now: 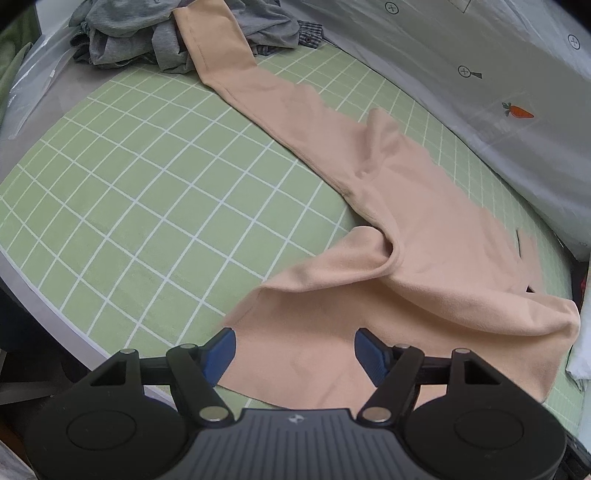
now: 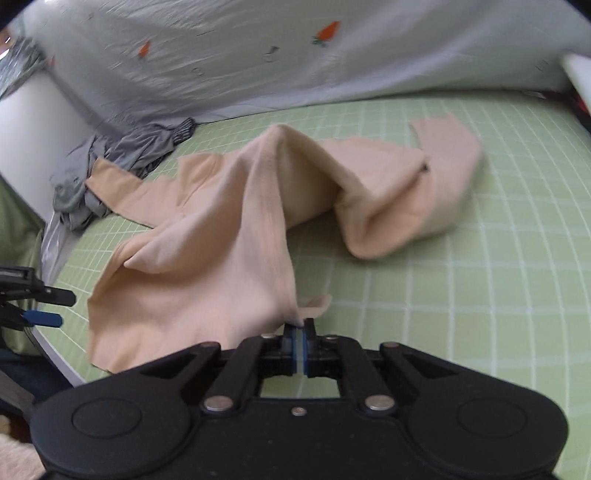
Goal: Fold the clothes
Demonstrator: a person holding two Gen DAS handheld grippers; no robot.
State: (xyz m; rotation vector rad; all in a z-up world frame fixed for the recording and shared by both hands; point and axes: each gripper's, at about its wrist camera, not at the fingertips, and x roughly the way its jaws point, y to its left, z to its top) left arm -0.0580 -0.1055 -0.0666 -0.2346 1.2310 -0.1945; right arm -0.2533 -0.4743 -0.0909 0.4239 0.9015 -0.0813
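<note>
The right gripper (image 2: 300, 326) pinches an edge of the peach long-sleeved knit garment (image 1: 424, 236), lifting it off the green grid-patterned mat (image 1: 147, 192). The left gripper (image 1: 294, 345) hovers with jaws spread over the near hem; one sleeve runs far-left toward the grey clothes pile (image 1: 147, 33).

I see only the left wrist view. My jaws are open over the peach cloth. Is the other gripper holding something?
Observer: Yes. The right gripper is shut on an edge of the peach garment, lifting it into a ridge.
Operator: Is the far end flat?
Observer: No, the right wrist view shows it bunched into a folded hump on the green grid sheet.
Operator: And the grey clothes?
Observer: The grey pile lies against a white wall or panel; one peach end rests on it.
</note>
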